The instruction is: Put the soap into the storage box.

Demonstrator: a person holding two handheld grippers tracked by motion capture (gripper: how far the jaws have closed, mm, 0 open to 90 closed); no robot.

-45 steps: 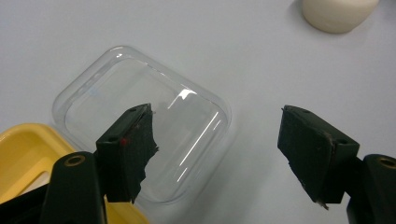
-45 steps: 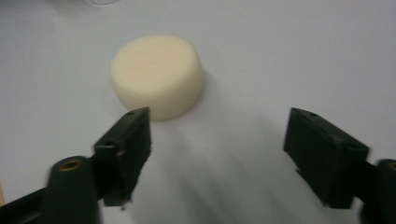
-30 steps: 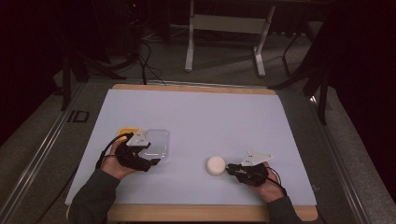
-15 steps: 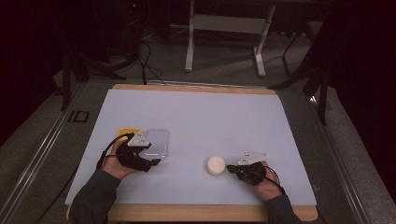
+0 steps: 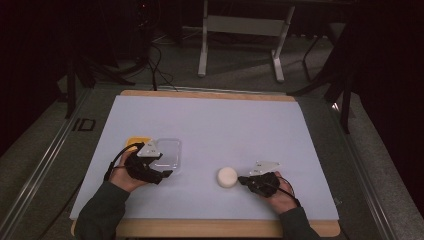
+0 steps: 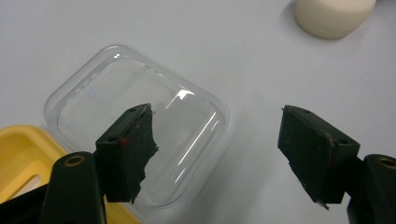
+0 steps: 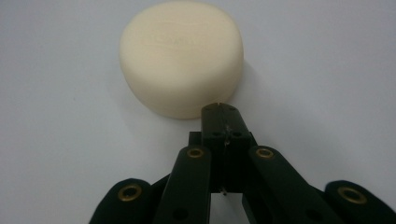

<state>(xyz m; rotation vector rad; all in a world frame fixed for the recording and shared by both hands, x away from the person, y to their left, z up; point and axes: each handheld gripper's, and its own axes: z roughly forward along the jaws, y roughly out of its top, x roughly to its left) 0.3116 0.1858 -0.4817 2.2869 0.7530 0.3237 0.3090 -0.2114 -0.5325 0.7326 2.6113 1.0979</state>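
High view: a pale blue mat [image 5: 210,125] on a wood-edged table [image 5: 200,227], dark floor and a grey stand [image 5: 240,30] beyond. Left gripper [image 6: 215,149], jaws spread and empty, sits over a clear lid [image 6: 135,121] beside a yellow tray [image 6: 23,154]; its own view reveals the lid's glossy rim. Right gripper [image 7: 224,119], jaws pressed together on nothing, points at a cream soap bar [image 7: 182,56] at near centre; that view shows embossed lettering, unreadable.

Dark room; grey floor [image 5: 240,75]; metal stand [image 5: 245,25]
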